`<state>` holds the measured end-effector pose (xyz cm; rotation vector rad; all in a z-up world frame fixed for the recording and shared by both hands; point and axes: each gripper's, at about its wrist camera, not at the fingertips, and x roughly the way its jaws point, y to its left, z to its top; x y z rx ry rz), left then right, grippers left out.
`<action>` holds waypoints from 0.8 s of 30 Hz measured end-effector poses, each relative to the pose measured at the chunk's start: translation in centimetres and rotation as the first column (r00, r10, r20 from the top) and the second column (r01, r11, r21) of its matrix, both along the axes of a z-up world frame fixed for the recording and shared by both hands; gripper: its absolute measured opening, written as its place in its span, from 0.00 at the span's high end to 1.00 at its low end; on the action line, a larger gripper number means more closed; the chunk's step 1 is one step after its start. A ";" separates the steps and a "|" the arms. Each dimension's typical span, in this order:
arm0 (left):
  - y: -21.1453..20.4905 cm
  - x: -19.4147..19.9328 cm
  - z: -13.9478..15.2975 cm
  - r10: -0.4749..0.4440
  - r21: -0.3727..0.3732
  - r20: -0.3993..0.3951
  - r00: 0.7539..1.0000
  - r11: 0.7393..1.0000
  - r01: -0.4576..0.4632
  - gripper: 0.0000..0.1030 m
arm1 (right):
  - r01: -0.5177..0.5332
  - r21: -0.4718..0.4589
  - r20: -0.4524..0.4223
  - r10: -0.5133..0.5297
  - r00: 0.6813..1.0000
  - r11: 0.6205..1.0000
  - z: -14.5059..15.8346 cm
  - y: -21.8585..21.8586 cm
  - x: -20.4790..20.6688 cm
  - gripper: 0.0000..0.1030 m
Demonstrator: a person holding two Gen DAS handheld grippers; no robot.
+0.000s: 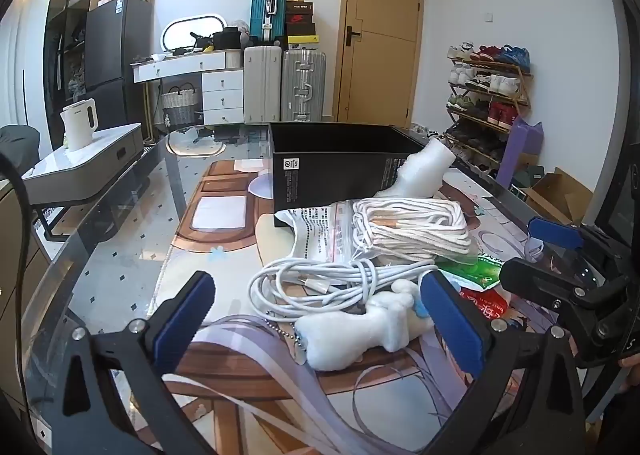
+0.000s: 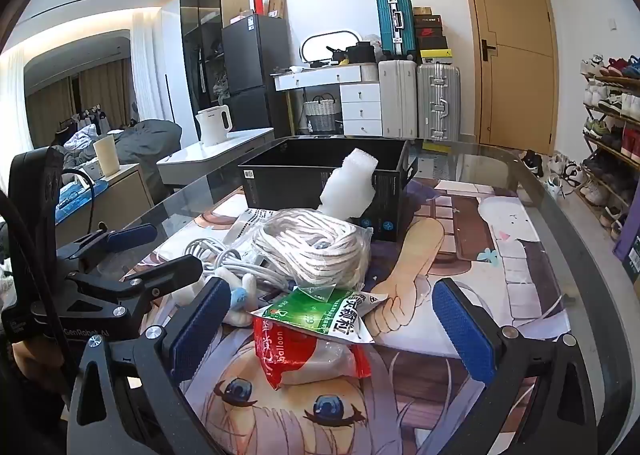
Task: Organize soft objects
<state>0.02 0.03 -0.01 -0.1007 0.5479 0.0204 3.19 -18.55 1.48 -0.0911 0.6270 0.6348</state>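
Two tools, left (image 1: 316, 319) and right (image 2: 334, 329), both spread apart, empty; one black box (image 1: 332, 171); two cord bundles.

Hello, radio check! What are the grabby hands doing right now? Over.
Left gripper and right gripper: jaws open, empty. Soft pile unsorted: plush toy, white cable, rope bundle, red packet. Black box behind, nothing blocking.

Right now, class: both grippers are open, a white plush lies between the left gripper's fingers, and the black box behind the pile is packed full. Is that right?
One error: the black box looks empty in the right wrist view. Both grippers are open, and the plush lies between the left gripper's fingers.
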 end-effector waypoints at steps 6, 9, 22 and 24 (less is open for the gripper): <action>0.0 0.0 0.0 0.001 -0.001 0.005 1.000 1.000 -0.001 0.00 | -0.001 0.006 -0.001 0.001 1.000 1.000 0.0 0.0 0.0 0.01; 0.0 0.1 0.0 0.001 0.001 0.006 1.000 1.000 -0.001 0.00 | -0.001 0.007 -0.001 0.001 1.000 1.000 0.0 0.0 0.1 0.01; 0.2 -0.5 0.5 0.002 0.006 0.007 1.000 1.000 -0.002 0.00 | 0.001 0.006 0.001 -0.001 1.000 1.000 -0.1 0.0 0.0 0.01; 0.2 -0.5 0.4 0.001 0.007 0.008 1.000 1.000 -0.002 0.00 | 0.001 0.005 0.000 -0.001 1.000 1.000 -0.1 0.0 0.0 0.01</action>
